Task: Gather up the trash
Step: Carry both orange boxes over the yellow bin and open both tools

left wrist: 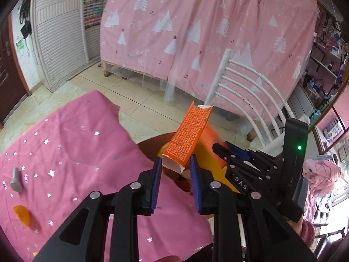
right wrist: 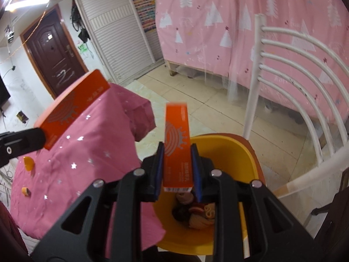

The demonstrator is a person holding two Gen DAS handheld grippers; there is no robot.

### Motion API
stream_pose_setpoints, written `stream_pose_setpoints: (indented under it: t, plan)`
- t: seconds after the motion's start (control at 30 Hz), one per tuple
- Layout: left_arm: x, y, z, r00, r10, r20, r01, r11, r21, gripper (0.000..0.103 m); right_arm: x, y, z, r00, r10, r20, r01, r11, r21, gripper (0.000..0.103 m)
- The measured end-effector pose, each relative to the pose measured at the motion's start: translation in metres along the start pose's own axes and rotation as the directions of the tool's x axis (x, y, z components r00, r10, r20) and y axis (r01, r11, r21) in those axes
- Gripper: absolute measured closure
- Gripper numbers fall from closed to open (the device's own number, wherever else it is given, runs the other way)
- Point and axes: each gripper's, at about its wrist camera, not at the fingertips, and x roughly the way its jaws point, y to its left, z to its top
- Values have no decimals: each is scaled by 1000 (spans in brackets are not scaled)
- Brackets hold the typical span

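Note:
My left gripper [left wrist: 175, 161] is shut on an orange carton [left wrist: 189, 135] with white print and holds it tilted above the table's edge; the same carton shows at the left of the right wrist view [right wrist: 72, 107]. My right gripper [right wrist: 177, 150] is shut on a second orange carton [right wrist: 177, 146] and holds it upright over the yellow trash bin [right wrist: 235, 152], which has wrappers in the bottom. The right gripper also shows in the left wrist view [left wrist: 229, 155], just right of the left one.
A table with a pink star cloth [left wrist: 72, 144] holds orange peel pieces [left wrist: 23, 215] [right wrist: 28, 163] and a small grey cylinder [left wrist: 15, 180]. A white chair [right wrist: 305, 91] stands right of the bin. A pink curtained bed [left wrist: 196, 32] is behind.

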Motion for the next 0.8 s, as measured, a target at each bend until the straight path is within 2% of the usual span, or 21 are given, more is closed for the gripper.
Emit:
stream_pose_setpoints:
  t: [0.07, 0.13, 0.17, 0.4, 0.6, 0.8]
  plan:
    - [8, -8, 2, 1000, -4, -10, 4, 1000, 9, 85, 1, -7, -2, 1000, -4, -4, 4, 1000, 14, 79]
    - [16, -15, 4, 1000, -10, -25, 11, 1000, 13, 85, -1, -12, -4, 1000, -9, 0, 9, 1000, 25, 70]
    - [20, -17, 5, 999, -17, -31, 17, 1000, 7, 85, -2, -15, -5, 1000, -11, 5, 11, 999, 33, 69]
    - [37, -28, 4, 997, -27, -72, 28, 1000, 9, 82, -9, -26, -7, 1000, -16, 18, 15, 998, 56, 68]
    - [32, -13, -2, 997, -11, -76, 9, 1000, -24, 82, -9, -17, -6, 1000, 1, 16, -1, 999, 41, 68]
    - [13, 17, -6, 998, 13, -54, -17, 997, -80, 82, -5, 17, 0, 999, 40, 13, -40, 999, -19, 68]
